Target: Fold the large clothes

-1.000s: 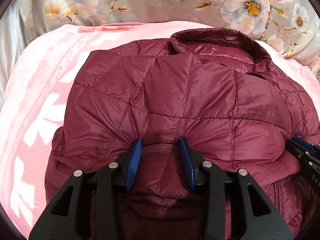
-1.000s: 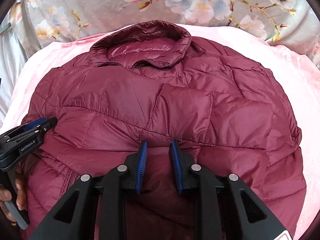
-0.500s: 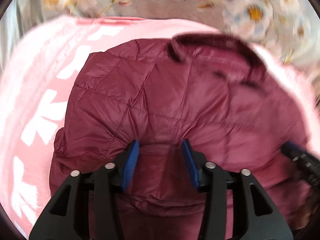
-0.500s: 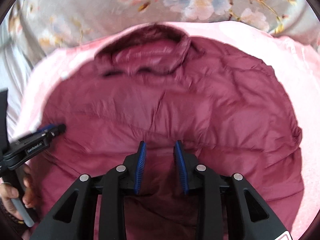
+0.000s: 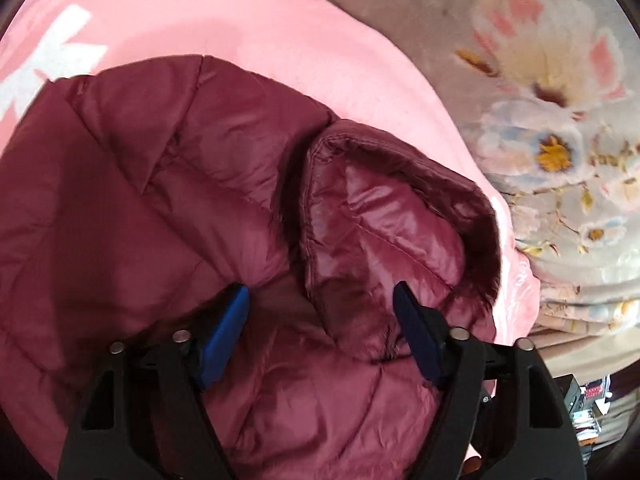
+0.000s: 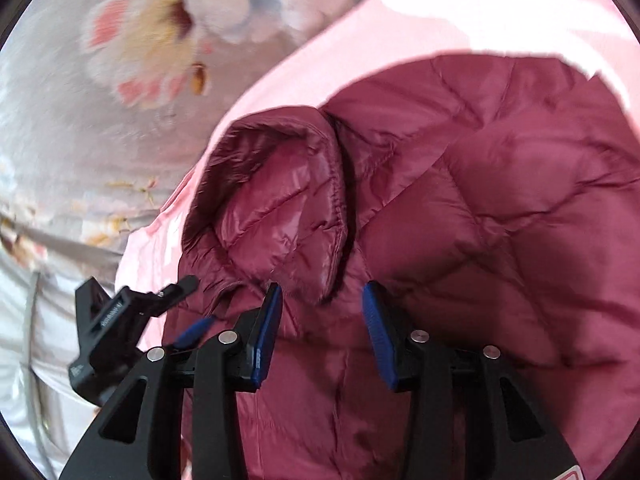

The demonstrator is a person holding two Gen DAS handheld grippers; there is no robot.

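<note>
Both the left gripper and right gripper are hanging spread, gripping nothing, over the jacket near its collar; next fold probably needs fresh pinches.

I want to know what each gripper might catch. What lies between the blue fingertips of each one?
In both wrist views, only the maroon jacket: its collar sits between the open right gripper fingers and the open left gripper fingers.
</note>
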